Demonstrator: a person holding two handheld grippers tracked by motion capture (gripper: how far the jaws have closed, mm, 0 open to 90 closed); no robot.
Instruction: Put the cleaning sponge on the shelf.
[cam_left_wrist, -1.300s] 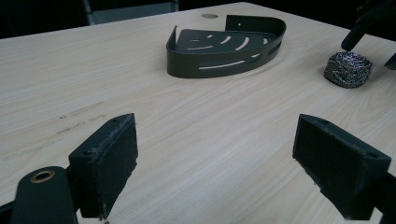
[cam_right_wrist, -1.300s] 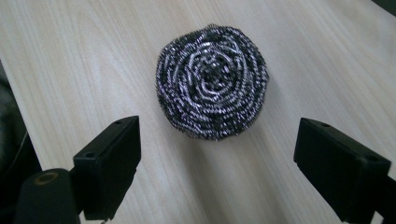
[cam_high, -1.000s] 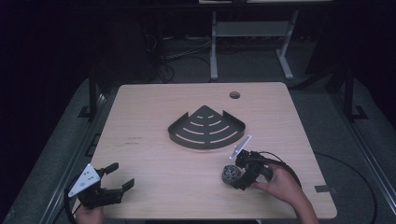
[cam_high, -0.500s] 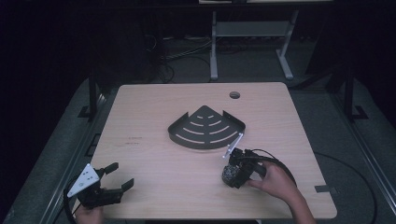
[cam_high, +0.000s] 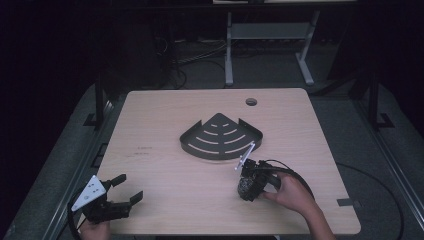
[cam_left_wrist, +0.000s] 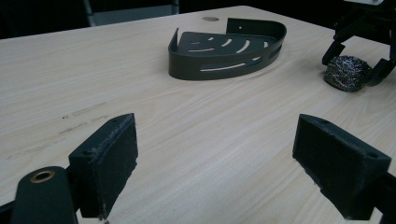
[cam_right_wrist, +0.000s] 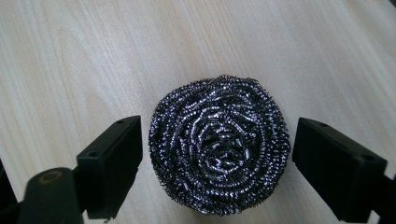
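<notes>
I'm seeing the steel scourer (cam_right_wrist: 218, 150) sitting on the desk (cam_high: 165, 115) btwn the jaws of the right tongs (cam_right_wrist: 217, 161), w/ a small gap showing on each side in the right gripper view, so those tongs are standing open around it, not clamping. In the high view the scourer (cam_high: 245, 186) is lying near the front right of the desk, just in front of the black corner rack (cam_high: 220, 136), and the right tongs (cam_high: 248, 189) are pointing down over it, held by a hand (cam_high: 290, 192).

I'm holding the left tongs (cam_high: 126, 192) at the front left, well apart from the scourer, jaws spread wide open over bare wood.

Scourer: round wad of coiled shiny metal wire, dark grey. Rack: black, fan-shaped, curved slots in floor and low wall. Desk: pale wood-grain top w/ a round hole (cam_high: 251, 101) near far edge. Pads (cam_left_wrist: 107, 163) are looking black and slightly fuzzy. I'm not reading any legible writing.
</notes>
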